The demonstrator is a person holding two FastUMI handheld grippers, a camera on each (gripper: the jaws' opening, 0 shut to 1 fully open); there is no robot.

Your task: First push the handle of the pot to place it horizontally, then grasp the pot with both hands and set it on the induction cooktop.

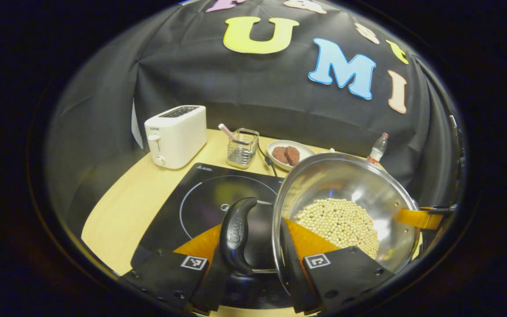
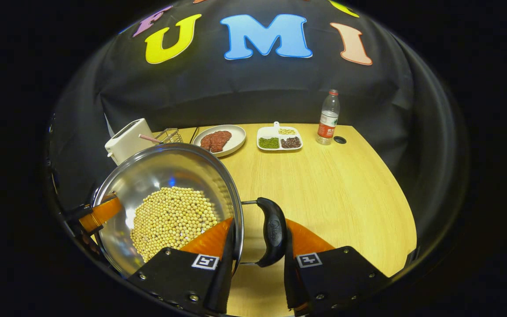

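While the pot point(image 1: 346, 207) hangs over the desk point(image 2: 324, 189), each gripper has it by one side; the left gripper point(image 1: 253, 268) straddles the pot's rim, one finger inside the bowl and the other outside, with the black side handle point(image 1: 237, 235) sitting in the gap between them; can't really tell if both fingers are pressing or just bracketing it, but the gap is narrow. Same deal on the other side: the right gripper point(image 2: 258, 259) has one finger inside the rim, one outside the other handle point(image 2: 272, 232), nearly closed around both. The pot is full of pale beans point(image 2: 172, 220) and sits partly above the near right part of the cooktop point(image 1: 209, 198); whether its bottom touches the glass I can't tell.

Along the desk's far edge: a white toaster point(image 1: 175, 135) at the left corner; a wire holder point(image 1: 242, 147) beside it; a plate of meat point(image 2: 219, 140); a divided dish point(image 2: 279, 138); a water bottle point(image 2: 327, 118) toward the right.
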